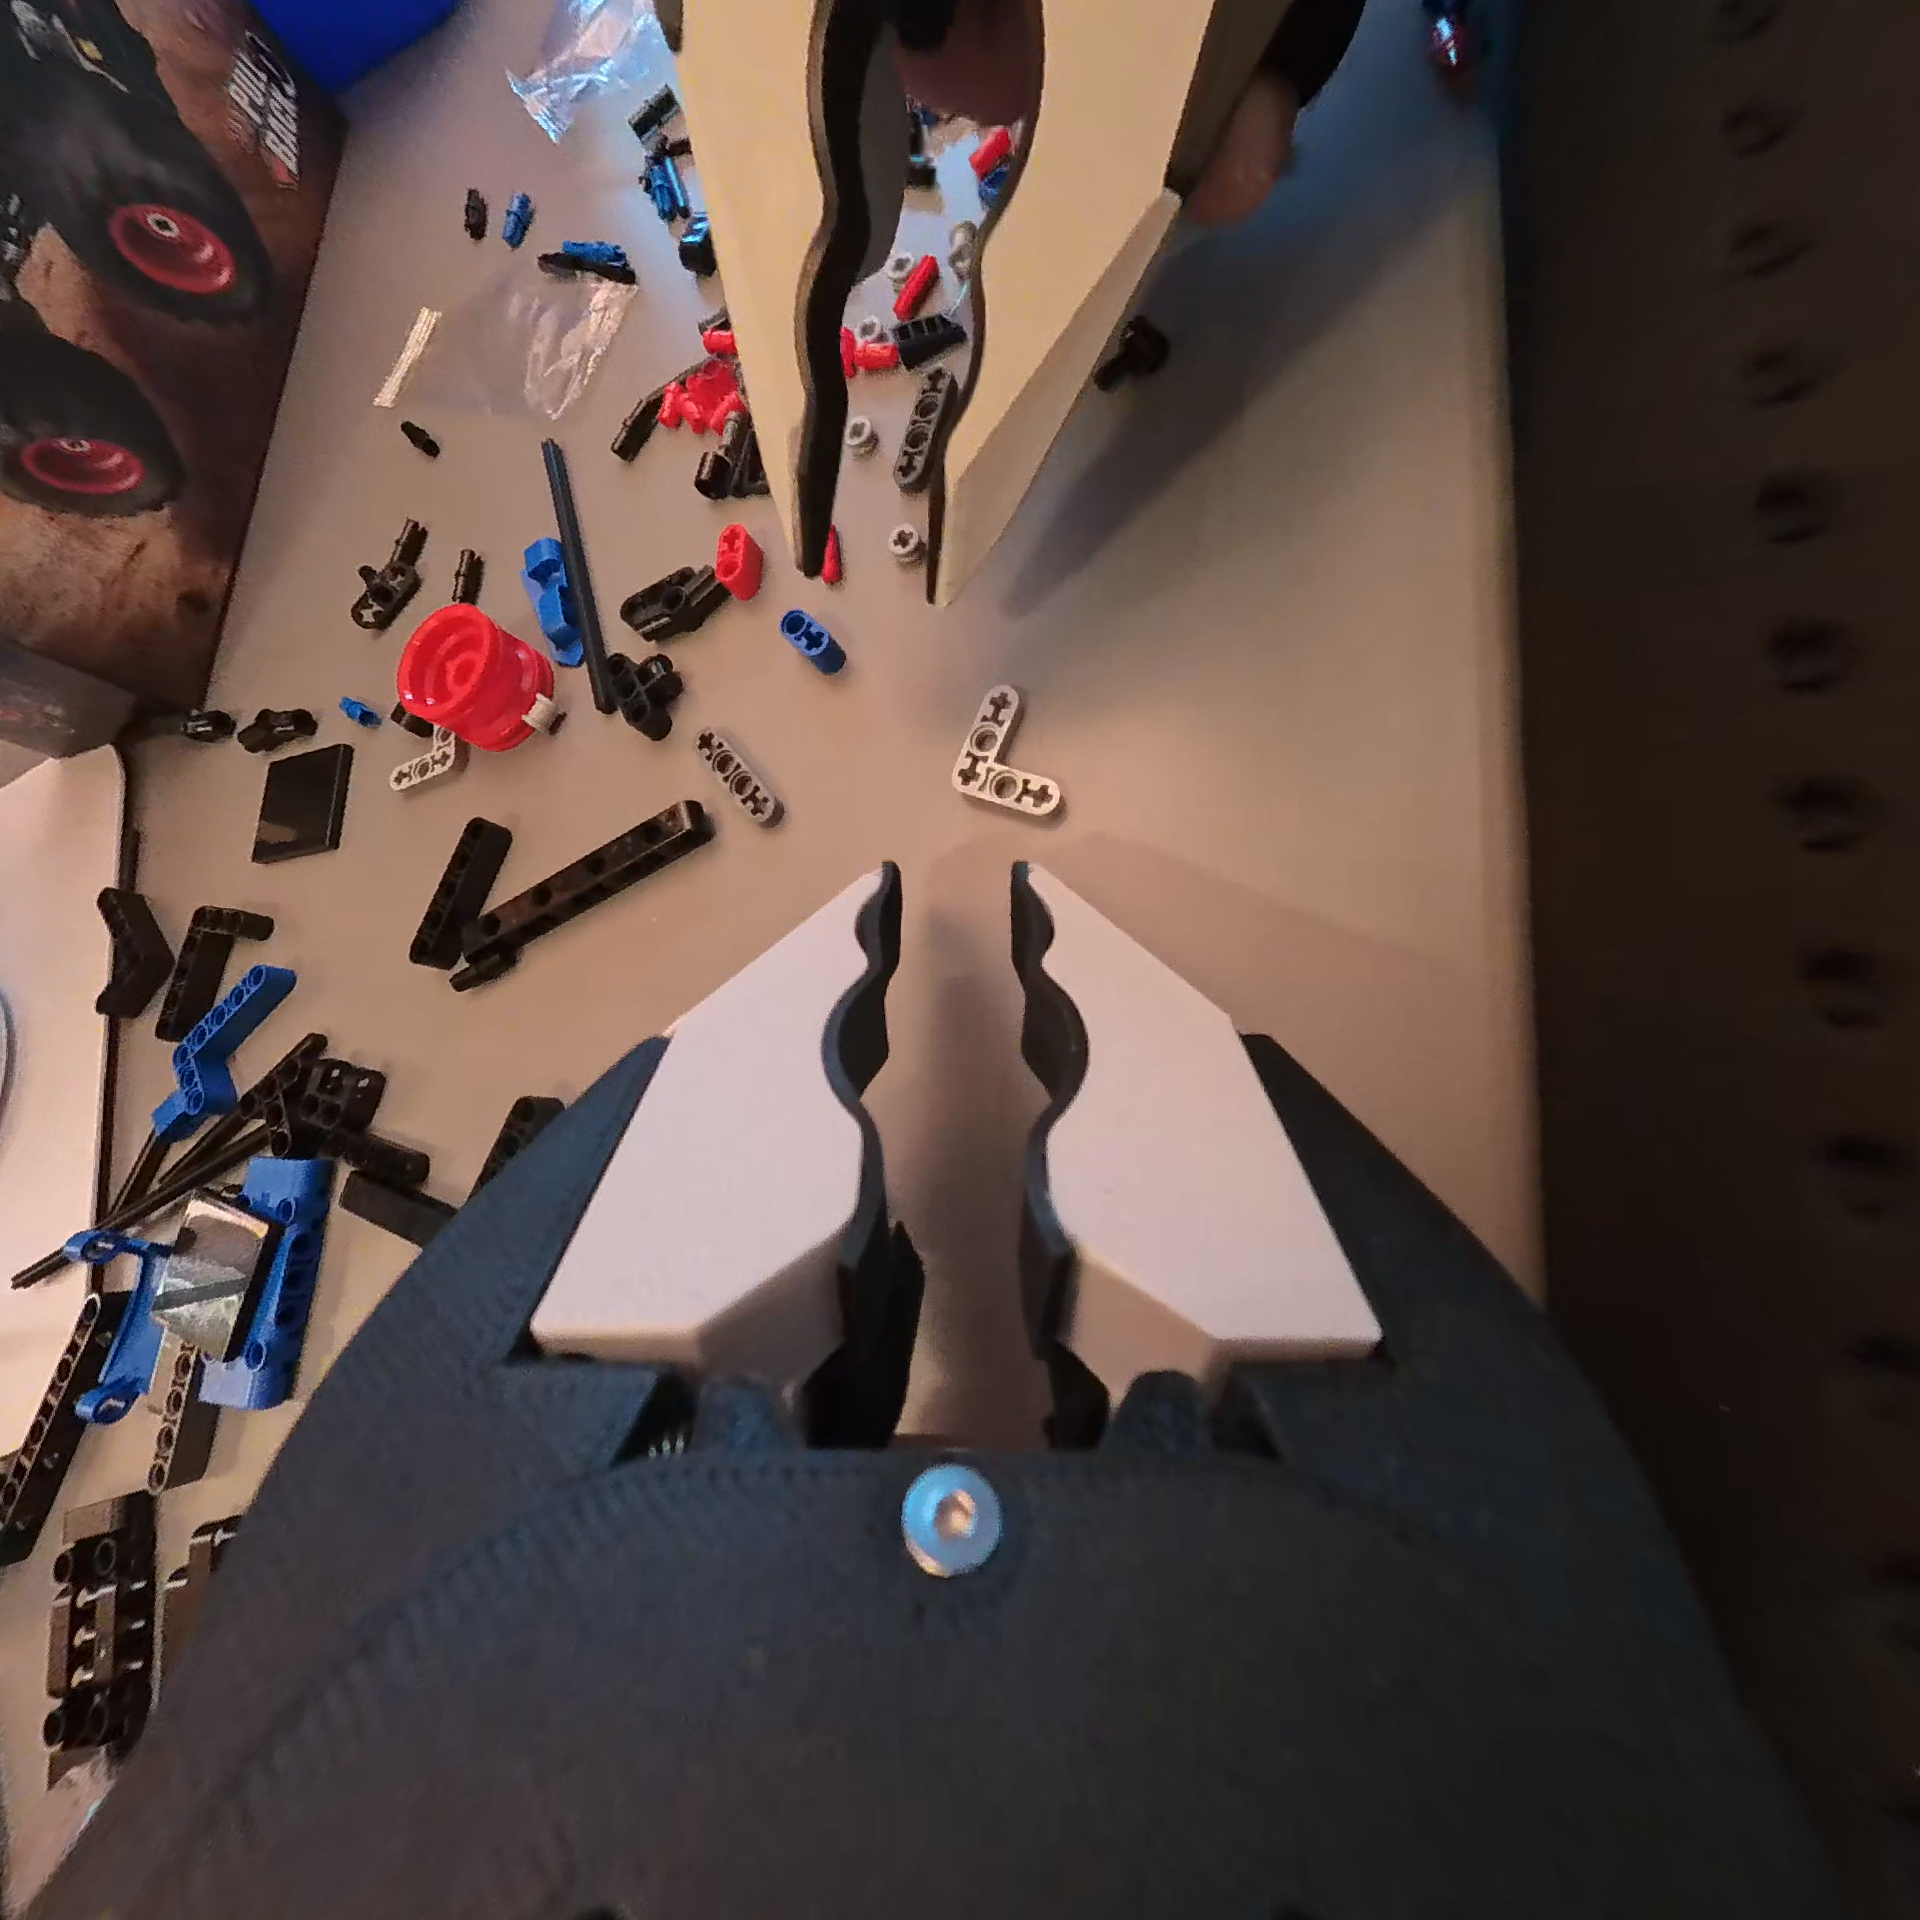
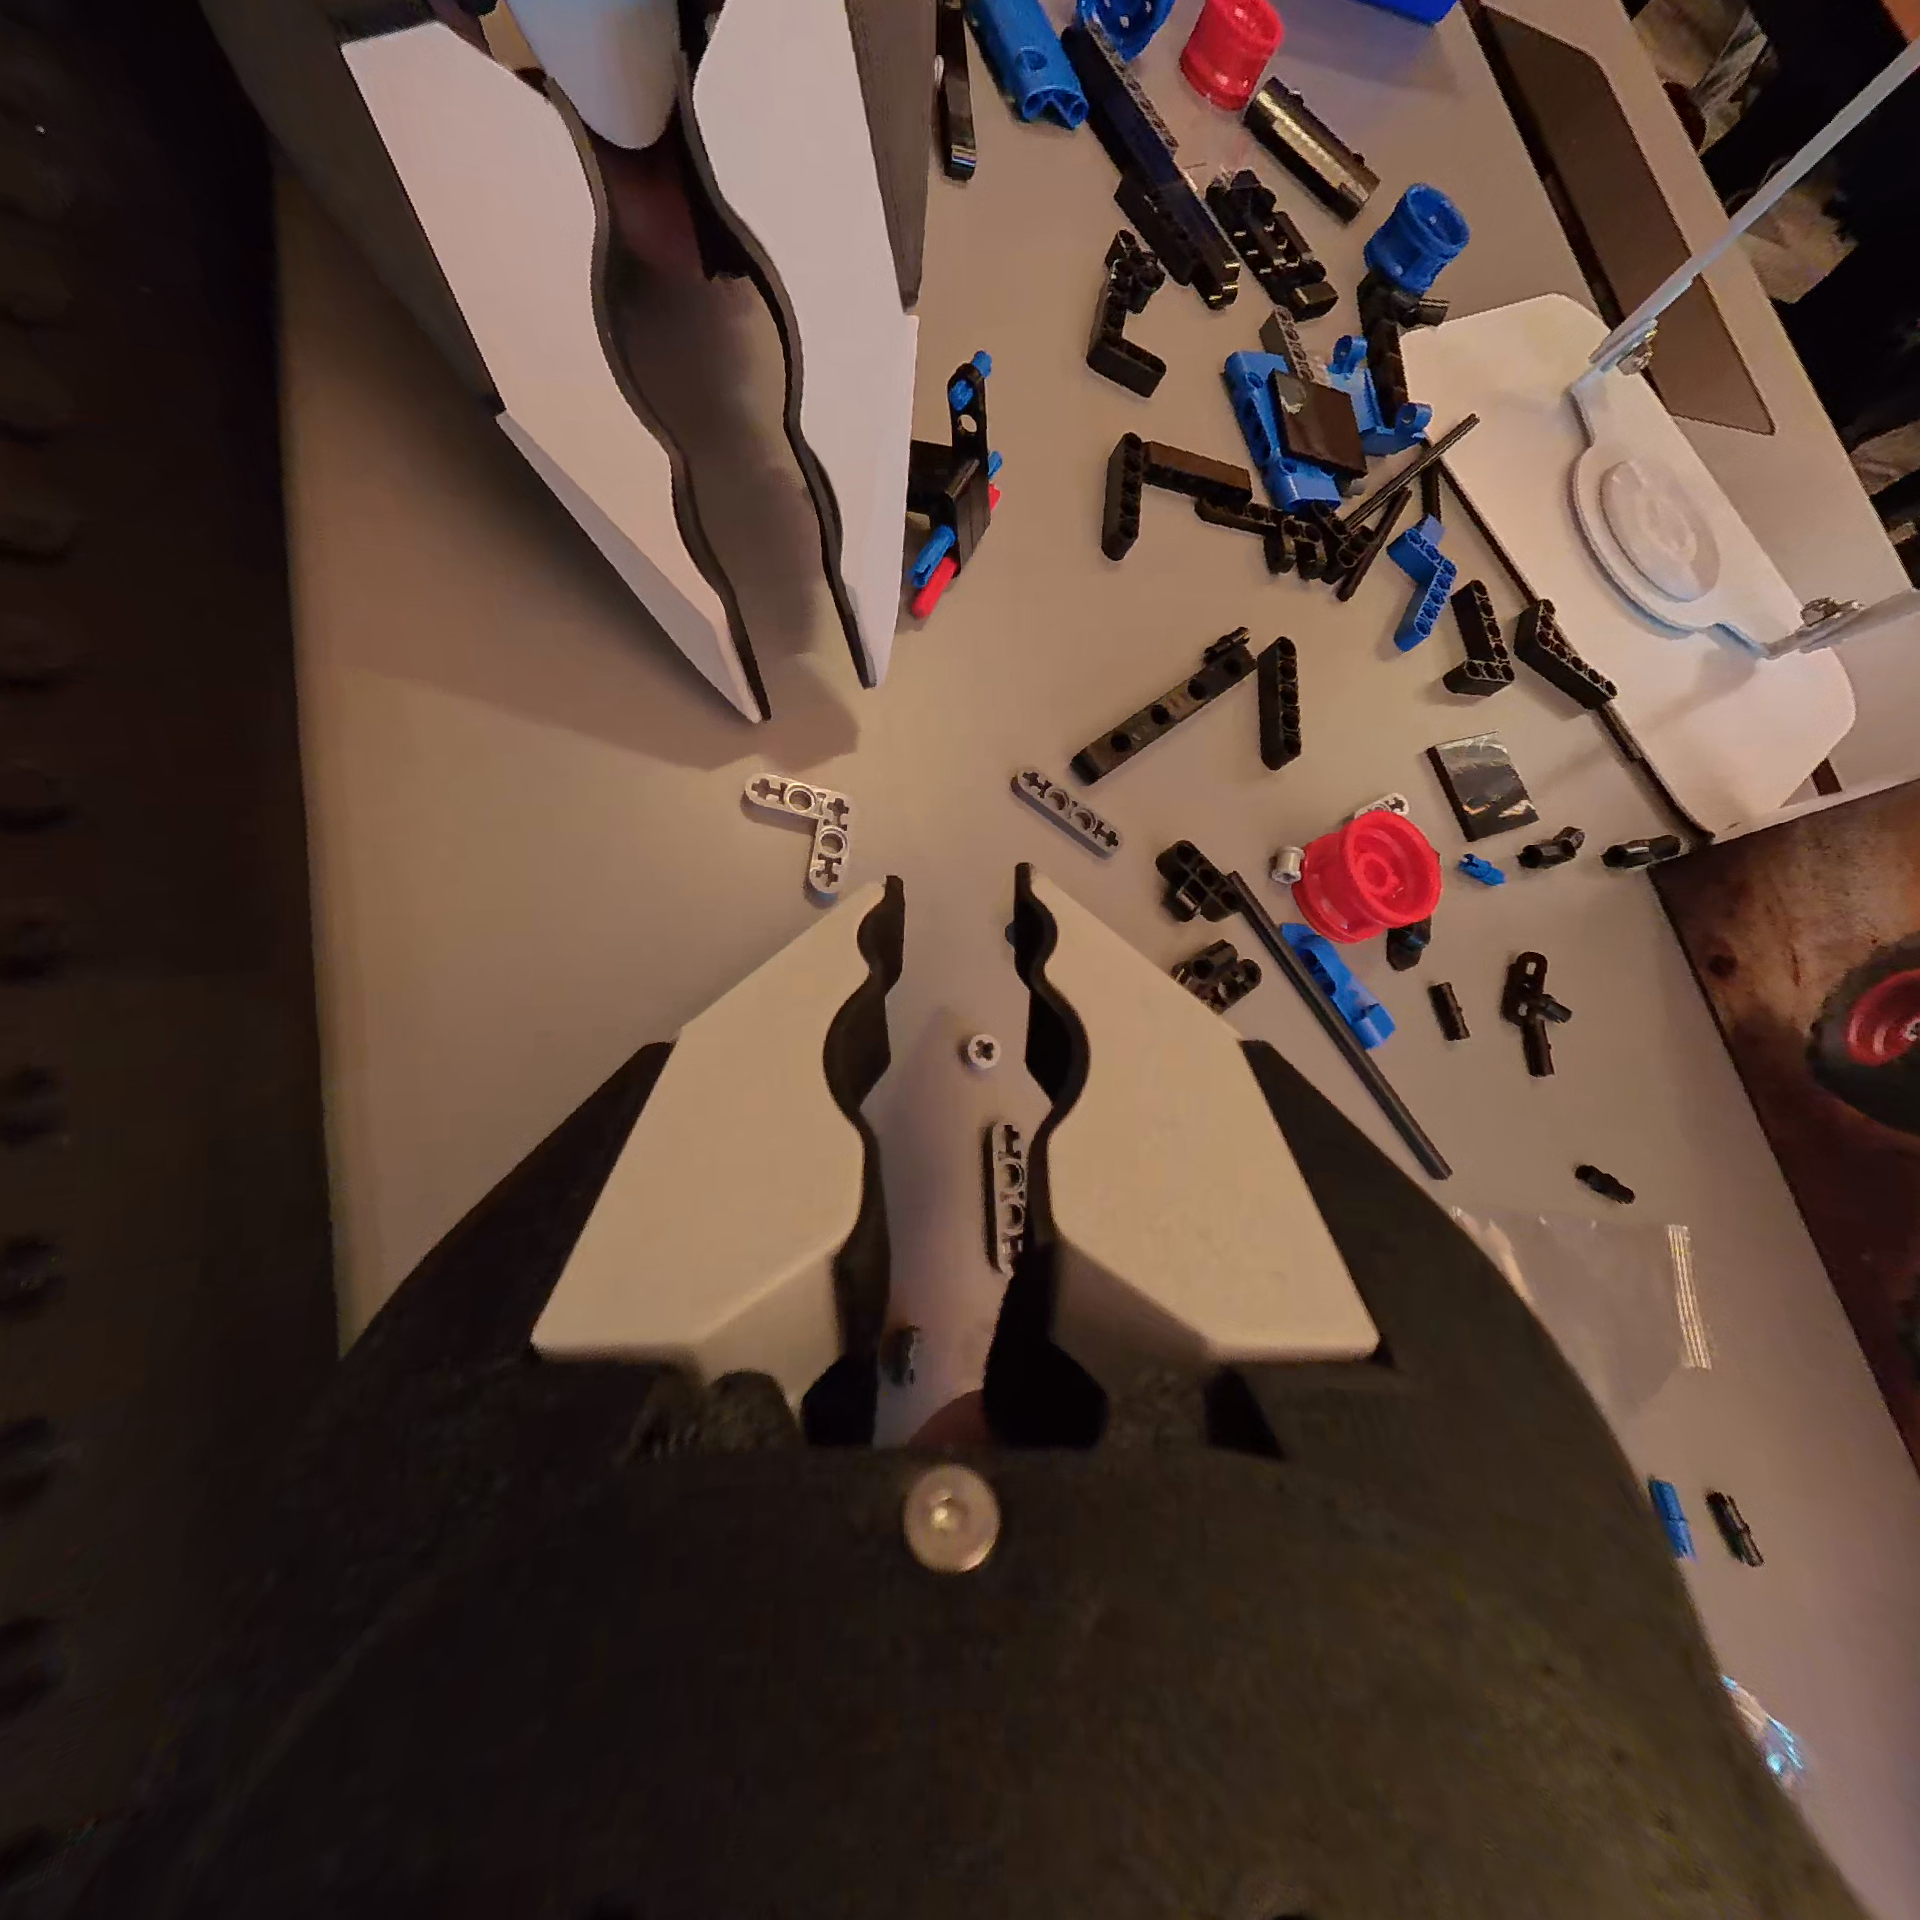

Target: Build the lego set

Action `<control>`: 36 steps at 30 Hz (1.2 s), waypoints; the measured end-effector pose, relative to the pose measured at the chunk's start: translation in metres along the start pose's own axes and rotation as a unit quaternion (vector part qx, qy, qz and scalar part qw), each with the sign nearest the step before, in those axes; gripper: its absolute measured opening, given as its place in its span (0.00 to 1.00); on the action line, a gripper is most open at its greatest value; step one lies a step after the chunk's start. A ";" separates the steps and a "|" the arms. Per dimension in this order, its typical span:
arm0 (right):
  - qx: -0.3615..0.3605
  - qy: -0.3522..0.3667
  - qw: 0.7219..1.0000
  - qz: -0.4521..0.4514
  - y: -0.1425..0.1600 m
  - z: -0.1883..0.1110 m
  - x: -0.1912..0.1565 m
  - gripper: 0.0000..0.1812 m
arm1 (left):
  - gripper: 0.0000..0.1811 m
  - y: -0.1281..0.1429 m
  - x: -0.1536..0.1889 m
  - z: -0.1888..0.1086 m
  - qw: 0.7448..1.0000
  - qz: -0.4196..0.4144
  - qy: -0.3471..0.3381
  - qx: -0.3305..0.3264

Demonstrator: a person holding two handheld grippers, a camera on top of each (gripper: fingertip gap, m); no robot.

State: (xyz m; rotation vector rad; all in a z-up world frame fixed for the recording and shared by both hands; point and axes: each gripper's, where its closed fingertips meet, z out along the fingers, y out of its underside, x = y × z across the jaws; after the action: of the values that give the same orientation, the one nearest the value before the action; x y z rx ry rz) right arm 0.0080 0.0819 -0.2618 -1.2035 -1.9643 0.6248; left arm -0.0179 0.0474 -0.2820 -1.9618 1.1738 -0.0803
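Both left gripper (image 1: 954,868) and right gripper (image 2: 958,878) released, empty; flat grey L-piece (image 1: 1003,756) between them may skid on the table (image 1: 1247,644) if pinched off-centre.

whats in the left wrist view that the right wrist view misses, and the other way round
Only the left wrist view shows the pile of small red pins behind the right gripper.

Only the right wrist view shows the white stand at the table's edge, and a grey bush lying between the right gripper's fingers.

Both show the grey L-shaped piece lying between the two open grippers, the red wheel hub and the left gripper.
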 end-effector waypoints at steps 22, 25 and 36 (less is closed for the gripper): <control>0.016 0.012 1.000 0.019 0.000 -0.006 0.009 0.10 | 0.11 0.001 -0.001 -0.001 1.000 -0.002 -0.001 0.001; 0.020 0.014 0.999 0.022 -0.001 -0.007 0.010 0.10 | 0.11 0.001 -0.001 -0.001 1.000 -0.002 -0.001 0.000; 0.022 0.017 0.999 0.026 0.002 -0.008 0.013 0.09 | 0.11 0.001 0.000 0.000 1.000 -0.004 0.002 0.002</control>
State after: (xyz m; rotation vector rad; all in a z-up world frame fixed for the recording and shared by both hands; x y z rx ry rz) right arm 0.0118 0.0943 -0.2544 -1.2341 -1.8866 0.6668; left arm -0.0189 0.0472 -0.2828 -1.9640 1.1678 -0.0897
